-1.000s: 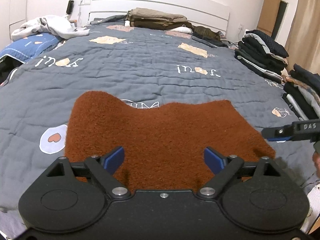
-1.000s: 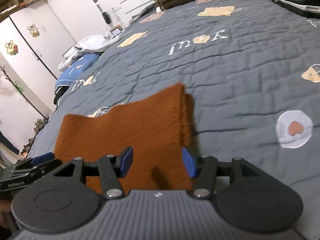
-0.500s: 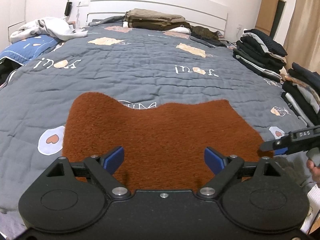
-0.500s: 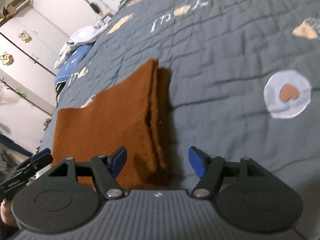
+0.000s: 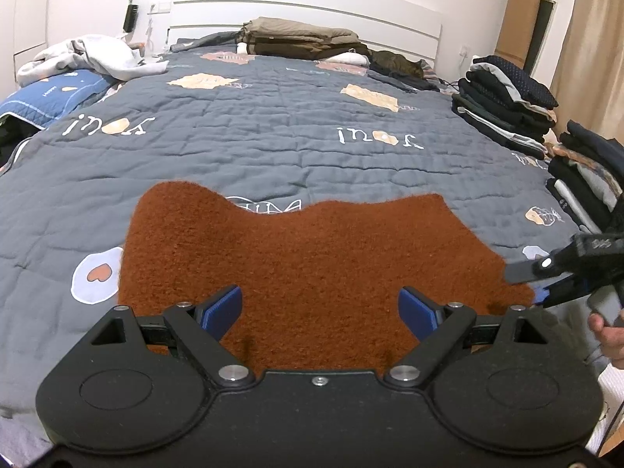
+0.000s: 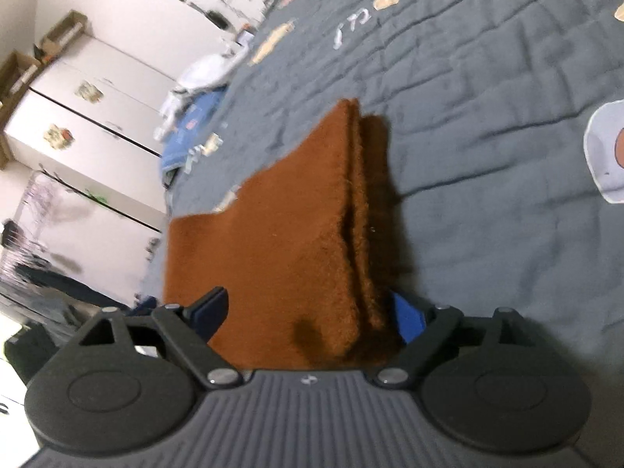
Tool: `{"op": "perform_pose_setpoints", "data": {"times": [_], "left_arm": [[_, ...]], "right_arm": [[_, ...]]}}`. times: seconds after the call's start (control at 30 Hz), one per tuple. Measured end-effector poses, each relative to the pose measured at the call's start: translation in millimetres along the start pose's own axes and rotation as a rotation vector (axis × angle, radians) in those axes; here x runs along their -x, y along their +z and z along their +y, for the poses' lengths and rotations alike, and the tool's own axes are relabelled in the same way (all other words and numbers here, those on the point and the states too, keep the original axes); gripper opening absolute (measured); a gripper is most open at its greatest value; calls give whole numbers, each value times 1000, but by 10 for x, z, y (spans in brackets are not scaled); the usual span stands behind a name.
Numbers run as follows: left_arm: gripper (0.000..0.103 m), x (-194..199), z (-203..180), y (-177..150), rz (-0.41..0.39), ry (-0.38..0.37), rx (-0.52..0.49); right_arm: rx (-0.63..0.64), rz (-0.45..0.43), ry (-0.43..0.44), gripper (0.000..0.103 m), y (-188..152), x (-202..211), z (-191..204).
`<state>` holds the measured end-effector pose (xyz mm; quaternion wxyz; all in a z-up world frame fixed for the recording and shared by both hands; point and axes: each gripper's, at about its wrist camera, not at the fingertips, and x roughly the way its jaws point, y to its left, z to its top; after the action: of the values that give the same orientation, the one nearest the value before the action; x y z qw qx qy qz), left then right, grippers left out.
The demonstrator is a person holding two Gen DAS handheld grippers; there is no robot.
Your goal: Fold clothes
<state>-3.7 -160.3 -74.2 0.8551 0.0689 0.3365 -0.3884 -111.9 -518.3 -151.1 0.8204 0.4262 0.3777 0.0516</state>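
A rust-brown fuzzy garment [image 5: 312, 257] lies folded flat on the grey quilt [image 5: 273, 136]. My left gripper [image 5: 319, 308] hovers over its near edge, open, with nothing pinched between the blue pads. My right gripper [image 5: 526, 286] is at the garment's right corner, rolled onto its side. In the right wrist view the garment [image 6: 280, 241] shows its stacked layers along the right edge. These layers run between the right gripper's [image 6: 308, 312] jaws, which are opening. The right pad is partly hidden behind the cloth.
Two stacks of dark folded clothes [image 5: 507, 105] [image 5: 585, 179] line the bed's right side. A khaki folded pile [image 5: 300, 39] sits by the headboard, a crumpled white garment [image 5: 89, 58] at the far left. A person's hand [image 5: 608, 335] holds the right gripper. A white wardrobe [image 6: 89, 117] stands beyond the bed.
The right gripper sank and rolled toward the garment's right edge while its jaws widened. The left gripper and the garment stayed put.
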Motion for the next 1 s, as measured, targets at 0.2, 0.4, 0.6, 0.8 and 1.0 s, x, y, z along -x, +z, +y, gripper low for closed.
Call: {"op": "perform_pose_setpoints", "data": {"times": [0.2, 0.4, 0.6, 0.8, 1.0], "left_arm": [[86, 4, 0, 4, -2, 0, -1], [86, 8, 0, 7, -4, -1, -2], [86, -3, 12, 12, -3, 1, 5], [86, -7, -13, 14, -2, -2, -1], [86, -10, -22, 33, -9, -4, 6]], "right_arm": [[-74, -10, 52, 88, -15, -54, -236], [-124, -29, 134, 94, -23, -93, -210], [-127, -21, 139, 92, -23, -171, -217], [-109, -53, 21, 35, -69, -167, -122], [-161, -116, 52, 22, -117, -66, -135]]}}
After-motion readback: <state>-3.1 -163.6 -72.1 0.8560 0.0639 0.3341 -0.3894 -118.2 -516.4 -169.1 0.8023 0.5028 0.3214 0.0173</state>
